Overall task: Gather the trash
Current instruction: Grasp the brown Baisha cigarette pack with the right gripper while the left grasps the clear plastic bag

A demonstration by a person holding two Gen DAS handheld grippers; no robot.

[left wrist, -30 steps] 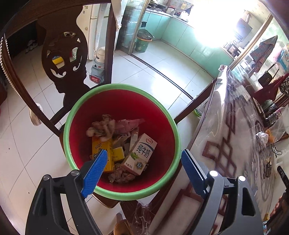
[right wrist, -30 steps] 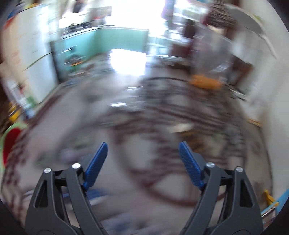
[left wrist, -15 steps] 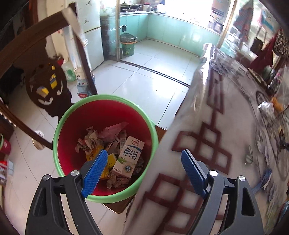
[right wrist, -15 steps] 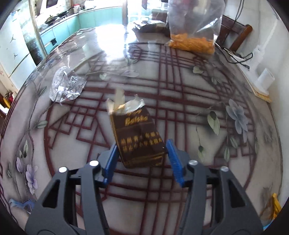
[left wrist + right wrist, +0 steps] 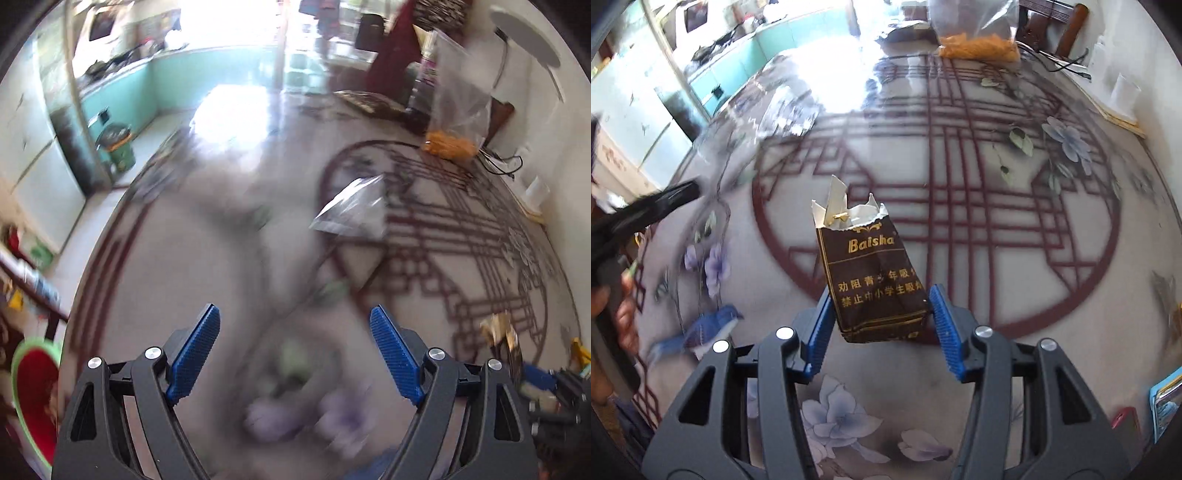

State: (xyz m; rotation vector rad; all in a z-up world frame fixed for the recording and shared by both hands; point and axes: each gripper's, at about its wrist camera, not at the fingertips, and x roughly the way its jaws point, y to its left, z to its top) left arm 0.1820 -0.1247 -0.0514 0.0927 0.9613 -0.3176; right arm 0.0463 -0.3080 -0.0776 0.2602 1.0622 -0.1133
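My right gripper [image 5: 881,326] is shut on a torn-open brown Baisha cigarette pack [image 5: 873,280] and holds it a little above the patterned table [image 5: 997,192]. The pack also shows at the right edge of the left wrist view [image 5: 504,338]. My left gripper [image 5: 295,349] is open and empty over the table. A crumpled clear plastic wrapper [image 5: 351,214] lies ahead of it, and shows in the right wrist view [image 5: 786,118]. The red bin with a green rim [image 5: 31,398] stands off the table's left edge.
A clear bag of orange snacks [image 5: 454,122] stands at the far side of the table [image 5: 975,40]. Cables [image 5: 498,162] and a white cup [image 5: 1124,92] lie at the right edge. My left gripper's arm [image 5: 639,214] shows at the left of the right wrist view.
My left gripper swung right from above the bin to over the table. My right gripper closed on the cigarette pack and has lifted it slightly.
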